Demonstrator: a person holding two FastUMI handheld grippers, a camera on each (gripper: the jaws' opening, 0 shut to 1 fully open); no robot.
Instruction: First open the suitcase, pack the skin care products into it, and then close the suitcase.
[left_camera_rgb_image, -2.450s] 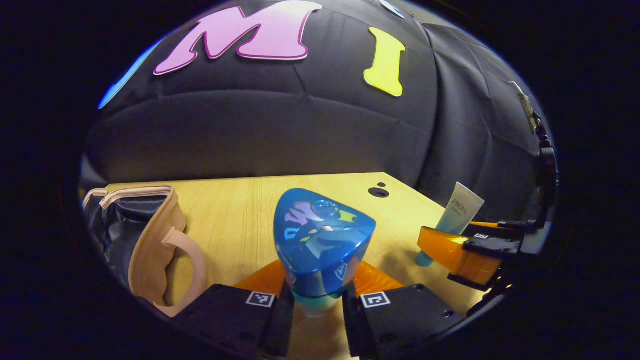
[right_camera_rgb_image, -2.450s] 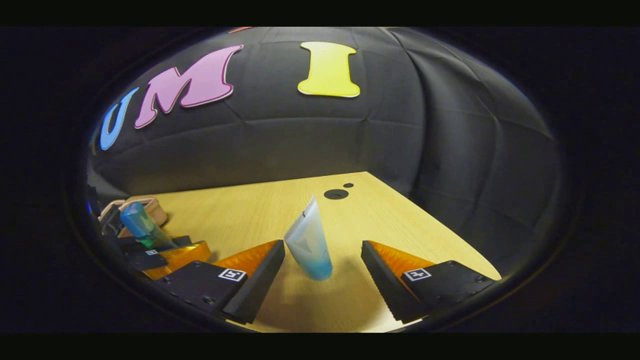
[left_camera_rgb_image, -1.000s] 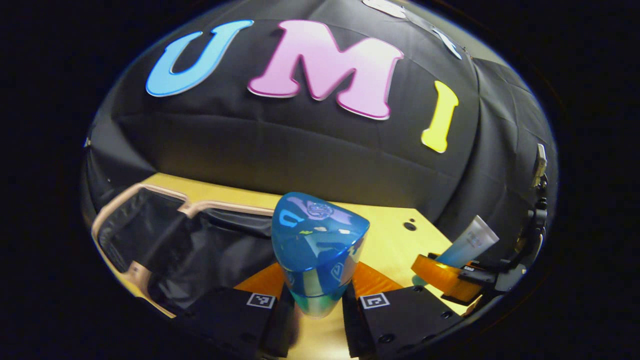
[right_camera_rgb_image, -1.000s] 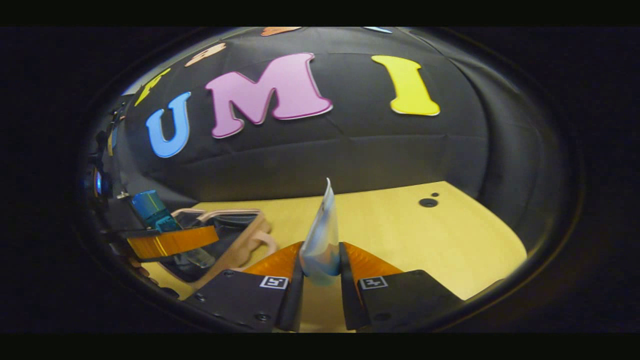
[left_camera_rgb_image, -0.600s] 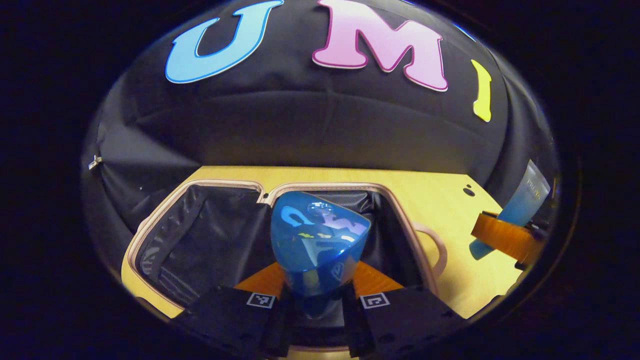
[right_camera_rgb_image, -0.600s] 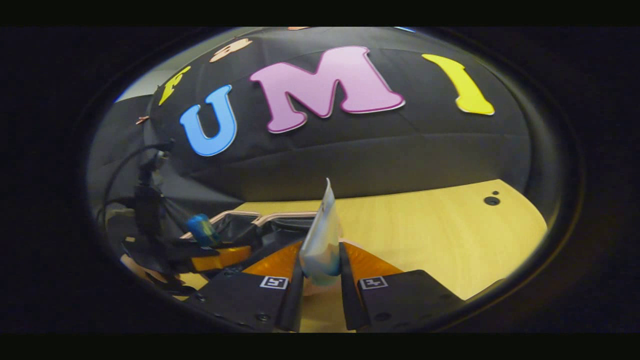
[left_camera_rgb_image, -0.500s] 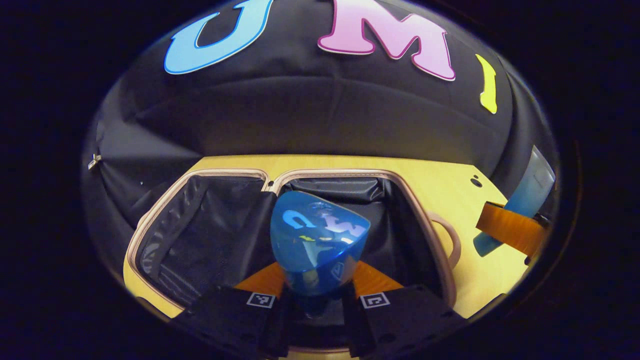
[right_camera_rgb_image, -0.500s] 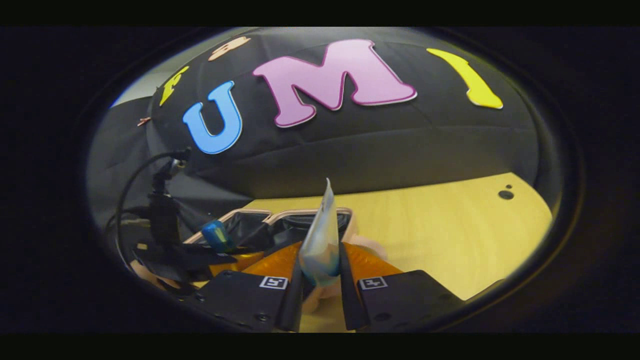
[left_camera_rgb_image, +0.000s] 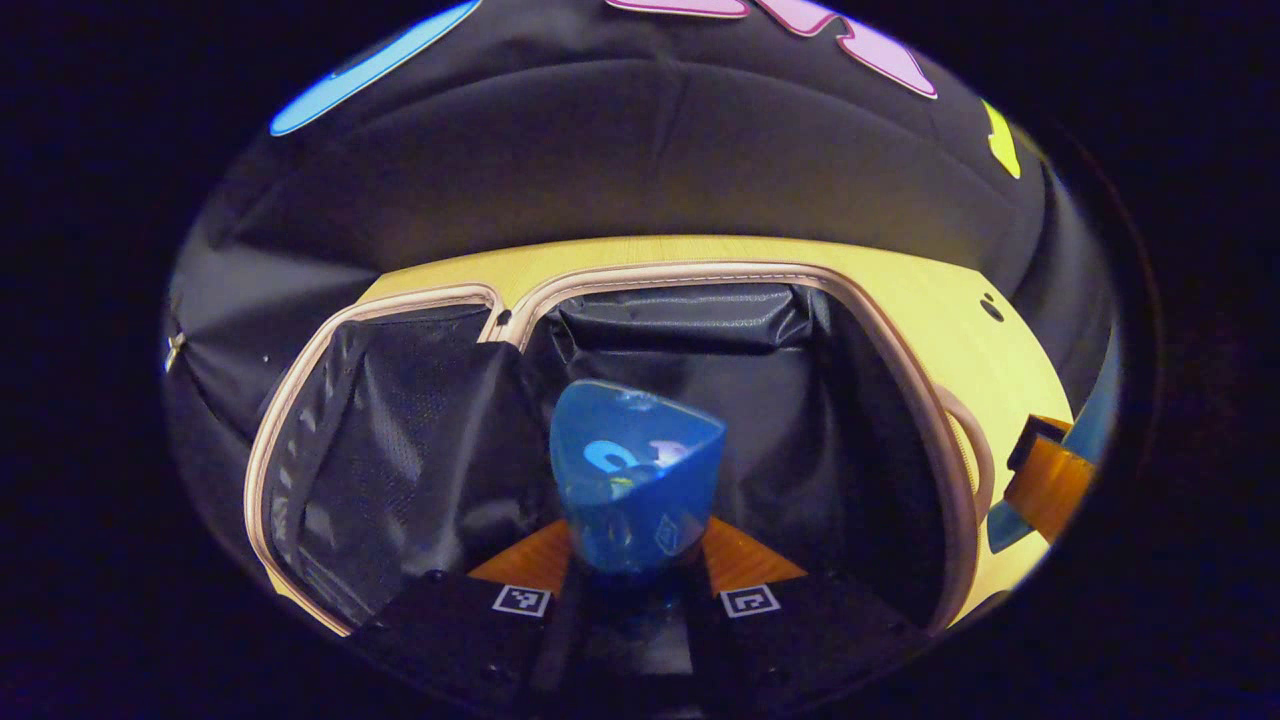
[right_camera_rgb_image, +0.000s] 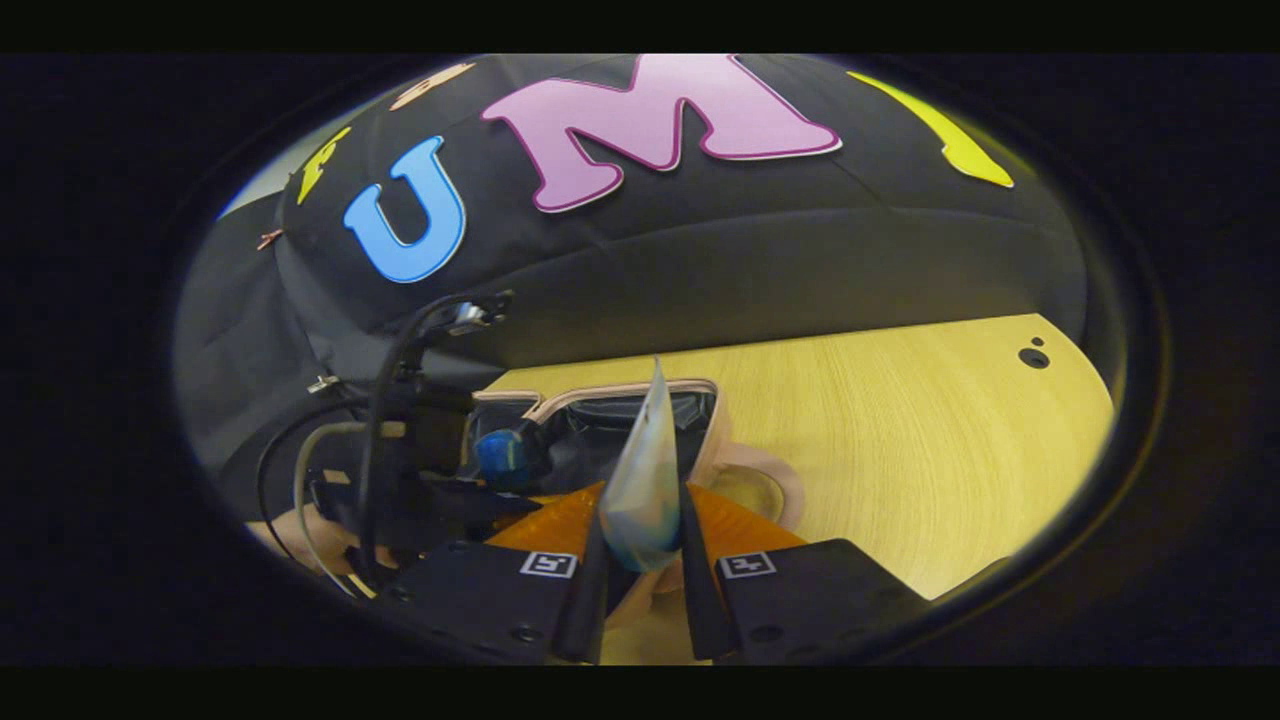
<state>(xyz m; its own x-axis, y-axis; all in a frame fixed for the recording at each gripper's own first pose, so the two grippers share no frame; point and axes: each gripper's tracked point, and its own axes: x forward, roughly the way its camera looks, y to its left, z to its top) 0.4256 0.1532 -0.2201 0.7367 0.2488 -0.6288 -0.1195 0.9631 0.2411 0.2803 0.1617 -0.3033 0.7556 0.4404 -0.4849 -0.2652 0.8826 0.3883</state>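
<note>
While the suitcase (left_camera_rgb_image: 700, 300) lies open and flat on the wooden table (right_camera_rgb_image: 900, 420), its two black-lined halves sit side by side under a pale pink rim, the left half faced with mesh and the right half deeper. A pale pink handle (left_camera_rgb_image: 975, 455) curves out from the right edge of the case. In the left gripper view, a blue bottle (left_camera_rgb_image: 635, 480) with a glossy blue cap stands upright between the fingers of the left gripper (left_camera_rgb_image: 635, 590), hanging over the right-hand half of the case; both fingers press on its lower body, so the jaws are closed narrowly around it. Whether the bottle's base touches the lining cannot be told, as the lower part is dark.

In the right gripper view, a pale tube (right_camera_rgb_image: 645, 480) with a blue lower end points its flat crimped end upward, clamped between the fingers of the right gripper (right_camera_rgb_image: 640, 590), whose jaws are drawn in tight on it. This tube is held above the table just beside the case's handle, near the right edge of the suitcase. Farther left in the same view the left gripper appears with its dark cables (right_camera_rgb_image: 385, 400), a hand (right_camera_rgb_image: 300, 535) beneath it, and the blue bottle over the open case. The black booth wall (left_camera_rgb_image: 650, 150) rises behind the table.
</note>
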